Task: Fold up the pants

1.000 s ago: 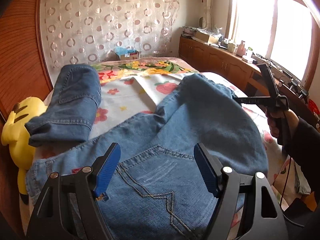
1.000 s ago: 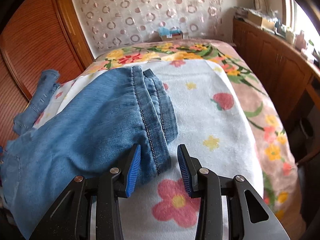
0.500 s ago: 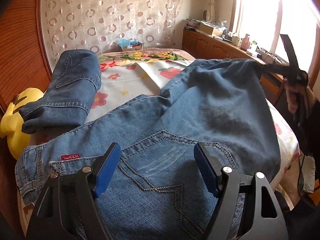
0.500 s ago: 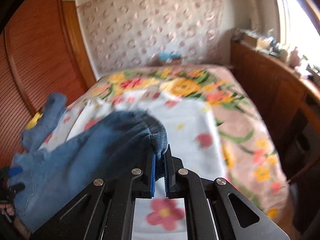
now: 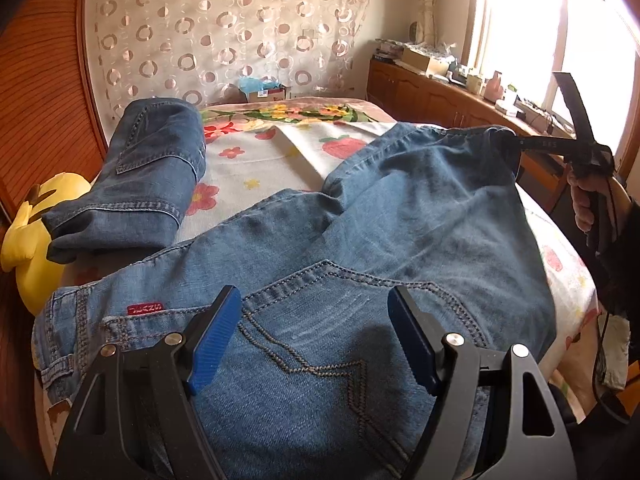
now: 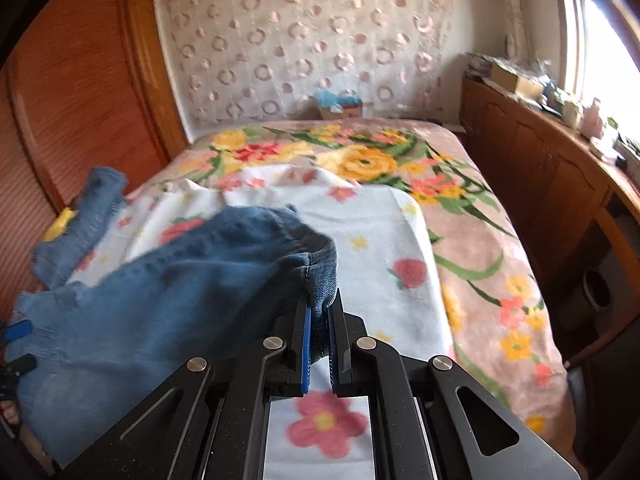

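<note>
Blue jeans (image 5: pixel 380 240) lie seat-up across the flowered bed. My left gripper (image 5: pixel 314 334) hovers open over the back pocket near the waistband, its blue pads apart and not pinching cloth. My right gripper (image 6: pixel 319 344) is shut on the hem of one jeans leg (image 6: pixel 320 276), which hangs lifted off the white blanket (image 6: pixel 380 240). In the left wrist view that right gripper (image 5: pixel 510 144) holds the hem up at the right, gripped by a hand (image 5: pixel 584 200). The other leg (image 5: pixel 148 168) is folded over at the left.
A yellow plush toy (image 5: pixel 36 236) lies at the bed's left edge by the wooden wall panel (image 5: pixel 40 80). A wooden cabinet (image 6: pixel 540 184) with clutter runs along the right under the window. A small box (image 6: pixel 340 106) sits at the bed's far end.
My right gripper closed on the leg hem and lifted it off the blanket. The left gripper stayed open over the back pocket.
</note>
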The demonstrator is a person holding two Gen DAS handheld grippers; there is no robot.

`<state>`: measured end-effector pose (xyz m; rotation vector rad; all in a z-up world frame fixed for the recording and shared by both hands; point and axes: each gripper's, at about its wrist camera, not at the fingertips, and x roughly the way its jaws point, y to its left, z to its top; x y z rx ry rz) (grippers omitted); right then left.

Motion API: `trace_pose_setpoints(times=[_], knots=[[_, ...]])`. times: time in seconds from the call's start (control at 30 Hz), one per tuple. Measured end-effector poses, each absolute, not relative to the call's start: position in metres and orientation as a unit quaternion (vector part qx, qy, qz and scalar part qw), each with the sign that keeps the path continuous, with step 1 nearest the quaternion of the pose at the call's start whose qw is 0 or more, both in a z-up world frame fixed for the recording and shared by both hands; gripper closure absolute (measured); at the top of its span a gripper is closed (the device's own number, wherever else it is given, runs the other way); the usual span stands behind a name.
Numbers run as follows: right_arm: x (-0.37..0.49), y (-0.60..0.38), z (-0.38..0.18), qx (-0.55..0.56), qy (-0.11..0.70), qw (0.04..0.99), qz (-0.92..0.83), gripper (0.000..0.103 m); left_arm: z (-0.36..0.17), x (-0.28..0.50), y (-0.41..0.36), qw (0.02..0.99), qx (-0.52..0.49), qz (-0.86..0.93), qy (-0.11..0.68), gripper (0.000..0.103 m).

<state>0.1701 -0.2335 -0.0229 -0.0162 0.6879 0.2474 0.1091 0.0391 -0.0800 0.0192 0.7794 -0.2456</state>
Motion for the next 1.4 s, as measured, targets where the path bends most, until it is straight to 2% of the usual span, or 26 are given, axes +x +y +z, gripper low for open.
trace_pose_setpoints(times=[0.47, 0.7, 0.73, 0.8, 0.97, 1.33, 1.4], knots=[[0.093, -0.165, 0.028, -0.052, 0.246, 0.921, 0.299, 0.096, -0.022, 0.071, 0.062, 0.944, 0.005, -0.102, 0.313, 0.026], [0.080, -0.122, 0.026, -0.069, 0.256, 0.881, 0.393, 0.096, -0.005, 0.051, 0.088, 0.954, 0.003, -0.081, 0.287, 0.026], [0.081, -0.119, 0.021, -0.073, 0.265, 0.876, 0.396, 0.095, -0.004, 0.050, 0.091, 0.955, 0.002, -0.079, 0.286, 0.026], [0.085, -0.118, 0.010, -0.091, 0.280, 0.870, 0.394, 0.084, -0.004, 0.049, 0.095, 0.955, 0.000, -0.075, 0.286, 0.026], [0.096, -0.136, -0.008, -0.106, 0.295, 0.871, 0.378, 0.066, -0.009, 0.051, 0.099, 0.955, -0.005, -0.074, 0.289, 0.026], [0.114, -0.162, -0.044, -0.108, 0.310, 0.888, 0.322, 0.064, -0.030, 0.073, 0.068, 0.942, 0.006, -0.117, 0.315, 0.026], [0.120, -0.165, -0.057, -0.103, 0.320, 0.889, 0.310, 0.059, -0.036, 0.080, 0.061, 0.938, 0.011, -0.123, 0.324, 0.029]])
